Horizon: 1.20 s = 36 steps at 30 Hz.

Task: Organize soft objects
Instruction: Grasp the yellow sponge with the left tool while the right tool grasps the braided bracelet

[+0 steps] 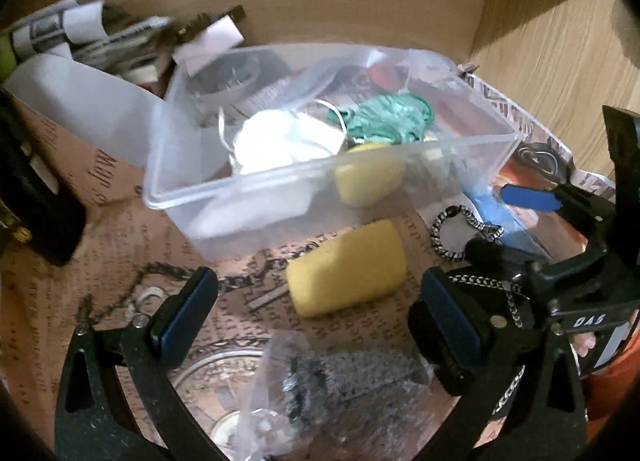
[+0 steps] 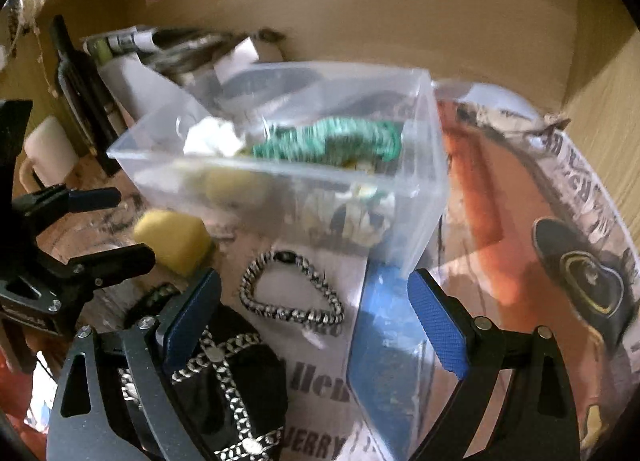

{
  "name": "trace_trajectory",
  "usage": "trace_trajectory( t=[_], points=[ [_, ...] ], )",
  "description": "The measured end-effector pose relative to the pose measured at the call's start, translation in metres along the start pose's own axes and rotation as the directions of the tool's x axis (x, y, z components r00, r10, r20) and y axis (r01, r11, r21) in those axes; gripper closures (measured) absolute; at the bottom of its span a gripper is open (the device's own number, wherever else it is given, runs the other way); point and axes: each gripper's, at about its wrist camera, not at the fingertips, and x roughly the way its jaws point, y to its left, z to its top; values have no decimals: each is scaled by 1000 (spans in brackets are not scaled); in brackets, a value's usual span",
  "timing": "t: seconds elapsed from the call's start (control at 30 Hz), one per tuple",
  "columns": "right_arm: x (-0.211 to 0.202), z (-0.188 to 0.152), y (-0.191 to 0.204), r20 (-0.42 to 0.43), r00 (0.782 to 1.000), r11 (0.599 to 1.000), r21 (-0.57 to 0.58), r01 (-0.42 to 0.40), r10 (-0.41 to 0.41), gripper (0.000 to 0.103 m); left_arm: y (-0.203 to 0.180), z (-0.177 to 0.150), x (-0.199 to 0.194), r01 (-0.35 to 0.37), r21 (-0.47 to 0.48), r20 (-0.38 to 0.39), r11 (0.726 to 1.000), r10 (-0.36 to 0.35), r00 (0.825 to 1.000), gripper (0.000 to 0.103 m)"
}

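Both jaws wide and empty, our left gripper (image 1: 320,301) faces the sponge (image 1: 347,268), which we judge needs pinching next, then lifting into the bin (image 1: 320,177); right gripper (image 2: 314,301) idles.

You see a yellow sponge (image 1: 347,269), a clear box (image 1: 280,189) with a green cord bundle (image 1: 380,119) and white cloth (image 1: 280,141), a black-and-white braided bracelet (image 2: 292,293), blue gripper pads (image 2: 436,325), brown printed newspaper (image 1: 120,261).

Clear glossy plastic box (image 1: 280,181); matt yellow foam sponge (image 1: 347,268); green cord bundle (image 1: 384,117); braided bracelet (image 2: 291,292); printed paper lining (image 1: 120,229); wood-grain panel (image 1: 560,41); textured blue gripper pads (image 2: 436,325).
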Motion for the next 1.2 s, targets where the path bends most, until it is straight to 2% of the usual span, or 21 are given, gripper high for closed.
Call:
trace_trajectory(
  t=[0.13,0.23,0.27,0.3,0.33,0.4,0.43,0.5,0.67,0.87,1.07,1.2],
  points=[
    [12,-4,5,-52,999,1000,-22,-18,16,24,-3,1,7,13,-3,-2,1000,-13,1000,0],
    [18,-7,7,-69,997,999,-35,-21,19,37,-2,1,9,22,-2,6,1000,-22,1000,1],
    [17,-7,8,-65,998,999,-40,-16,13,46,-3,0,8,26,-1,12,1000,-26,1000,1],
    [17,-7,9,-64,998,999,-47,-12,9,54,-4,0,8,27,3,16,1000,-28,999,6],
    [17,-7,9,-62,998,999,-52,-6,3,58,-6,1,9,31,10,16,999,-31,999,14],
    [16,-8,9,-57,998,998,-58,1,-4,73,-7,0,9,41,23,5,999,-42,999,23],
    [15,-8,9,-56,998,998,-59,0,-4,77,-8,-1,10,43,25,3,999,-43,999,29],
    [15,-9,8,-52,999,998,-57,3,-6,90,-9,-3,11,47,29,-3,998,-47,999,39],
    [11,-9,6,-35,999,999,-51,7,-9,92,-8,-4,4,51,22,20,998,-51,998,44],
    [-12,-6,6,22,1000,998,-59,12,-10,92,-6,-2,-30,44,30,107,999,-47,993,44],
    [-46,6,11,124,992,997,-73,23,-14,92,-1,7,-64,28,29,200,999,-33,979,44],
    [-67,19,11,201,979,997,-74,27,-11,92,2,22,-80,2,24,261,1000,-8,965,44]
  ],
)
